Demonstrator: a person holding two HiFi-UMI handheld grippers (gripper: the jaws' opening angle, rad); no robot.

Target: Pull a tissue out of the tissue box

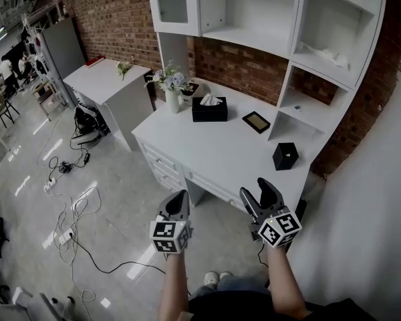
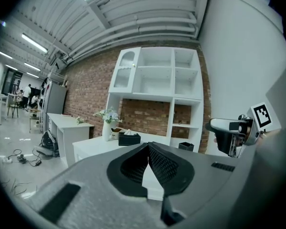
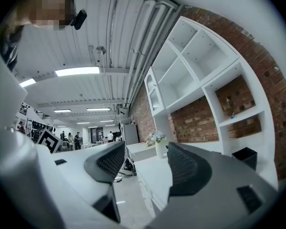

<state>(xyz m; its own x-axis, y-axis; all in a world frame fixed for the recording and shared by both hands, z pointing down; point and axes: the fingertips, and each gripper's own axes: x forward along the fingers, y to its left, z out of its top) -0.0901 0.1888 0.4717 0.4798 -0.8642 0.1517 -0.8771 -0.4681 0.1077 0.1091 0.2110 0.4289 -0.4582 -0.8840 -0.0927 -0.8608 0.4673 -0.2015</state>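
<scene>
Two grippers are held out side by side above the floor, short of the front edge of the white worktop (image 1: 220, 159). The left gripper (image 1: 180, 196) is seen with its fingers (image 2: 164, 166) brought together at the tips, with nothing caught between them. The right gripper (image 1: 255, 189) is seen with its fingers (image 3: 187, 168) spread wide, and nothing is held in the gap. Farther on, a small black container (image 1: 285, 156) is set near the worktop's right end, and a dark-framed picture (image 1: 256, 121) is laid flat beyond it. At the back, near the brick wall, the black tissue box (image 1: 209, 110) is placed, with a white tissue (image 1: 209, 99) standing out of its top. A vase of flowers (image 1: 172, 92) is stood just to its left. Both grippers are well apart from the box.
</scene>
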